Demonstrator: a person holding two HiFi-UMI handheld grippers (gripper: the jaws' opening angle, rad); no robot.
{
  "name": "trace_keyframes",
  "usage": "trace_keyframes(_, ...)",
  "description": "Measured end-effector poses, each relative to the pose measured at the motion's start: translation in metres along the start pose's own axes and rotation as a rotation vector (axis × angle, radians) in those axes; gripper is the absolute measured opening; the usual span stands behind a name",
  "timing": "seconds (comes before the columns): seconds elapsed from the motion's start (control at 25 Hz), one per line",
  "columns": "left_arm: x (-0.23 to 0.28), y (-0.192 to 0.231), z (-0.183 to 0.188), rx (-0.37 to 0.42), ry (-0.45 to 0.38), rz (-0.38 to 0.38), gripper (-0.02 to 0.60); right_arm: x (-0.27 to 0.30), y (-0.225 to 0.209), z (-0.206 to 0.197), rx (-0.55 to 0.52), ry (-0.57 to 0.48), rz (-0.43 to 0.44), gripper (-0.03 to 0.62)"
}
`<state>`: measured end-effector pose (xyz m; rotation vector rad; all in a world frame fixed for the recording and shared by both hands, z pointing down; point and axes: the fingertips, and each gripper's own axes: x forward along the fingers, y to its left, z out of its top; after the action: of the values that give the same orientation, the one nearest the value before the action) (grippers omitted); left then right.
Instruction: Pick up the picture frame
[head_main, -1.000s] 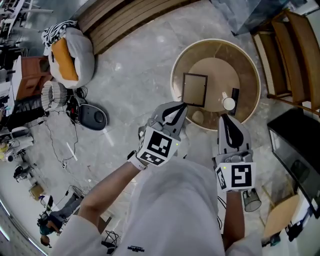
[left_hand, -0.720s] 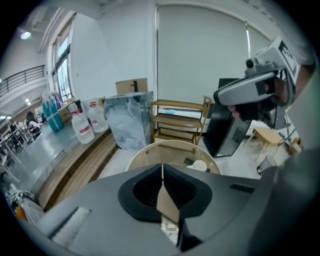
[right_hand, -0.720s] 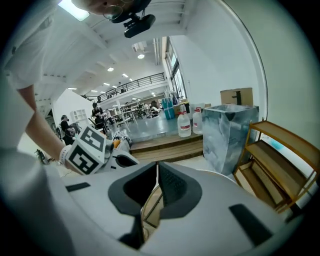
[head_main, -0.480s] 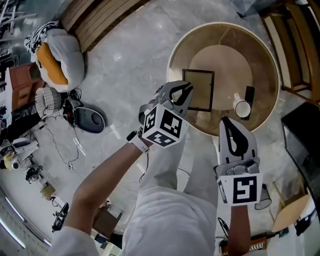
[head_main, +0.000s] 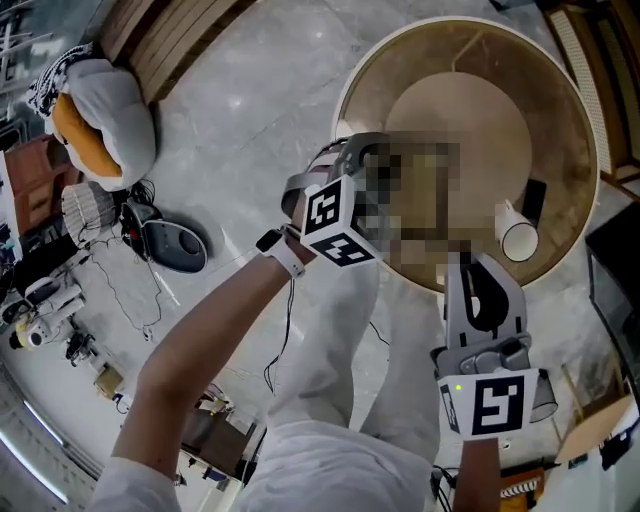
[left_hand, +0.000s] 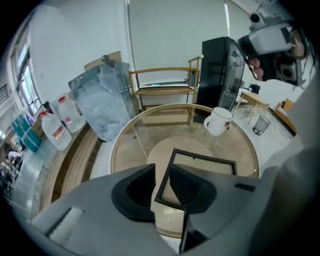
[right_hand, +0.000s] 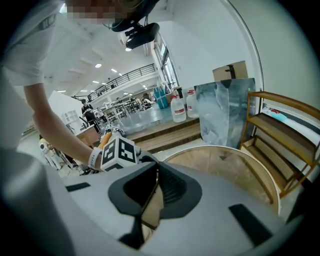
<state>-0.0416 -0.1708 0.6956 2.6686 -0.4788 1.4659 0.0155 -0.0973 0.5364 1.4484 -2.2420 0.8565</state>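
The picture frame (left_hand: 205, 165), black-edged, lies flat on the round glass-topped table (left_hand: 125, 150). In the head view a mosaic patch hides most of it. My left gripper (left_hand: 162, 167) is open by a narrow gap, and the frame's near left corner and left edge show in that gap. In the head view this left gripper (head_main: 352, 165) reaches in over the table's left rim (head_main: 342, 100). My right gripper (head_main: 470, 268) hangs just outside the near rim, shut and holding nothing. From the right gripper (right_hand: 156, 175) I see the table (right_hand: 235, 165) ahead.
A white mug (head_main: 518, 240) and a small black object (head_main: 533, 200) sit on the table's right side. On the floor to the left are an orange and white cushion (head_main: 85, 120), a round dark device (head_main: 175, 245) and cables. Behind the table stand a wooden shelf (left_hand: 162, 90) and a black cabinet (left_hand: 220, 70).
My left gripper has moved forward over the table's rim to the frame's near left corner. The right gripper has trailed closer to the rim, still shut. The table fills more of the head view.
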Motion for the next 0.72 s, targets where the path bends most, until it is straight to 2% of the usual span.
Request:
trace_keyframes(0.08, 0.018, -0.005, -0.009, 0.056, 0.017, -0.033, 0.081, 0.007, -0.002, -0.011, 0.027, 0.017, -0.009, 0.009)
trace_keyframes(0.24, 0.048, -0.01, -0.015, 0.115, 0.039, -0.103, 0.081, 0.019, -0.011, -0.021, 0.011, 0.003, -0.021, 0.009)
trace_keyframes(0.48, 0.08, -0.018, -0.03, 0.205, 0.091, -0.2, 0.08, 0.025, -0.015, -0.037, 0.044, 0.01, -0.038, 0.009)
trace_keyframes(0.6, 0.087, -0.022, -0.032, 0.217, 0.109, -0.251, 0.079, 0.026, -0.017, -0.039, 0.056, 0.009, -0.047, 0.009)
trace_keyframes(0.72, 0.09, -0.02, -0.028, 0.192, 0.118, -0.279, 0.064, 0.026, -0.02, -0.037, 0.067, 0.002, -0.052, 0.009)
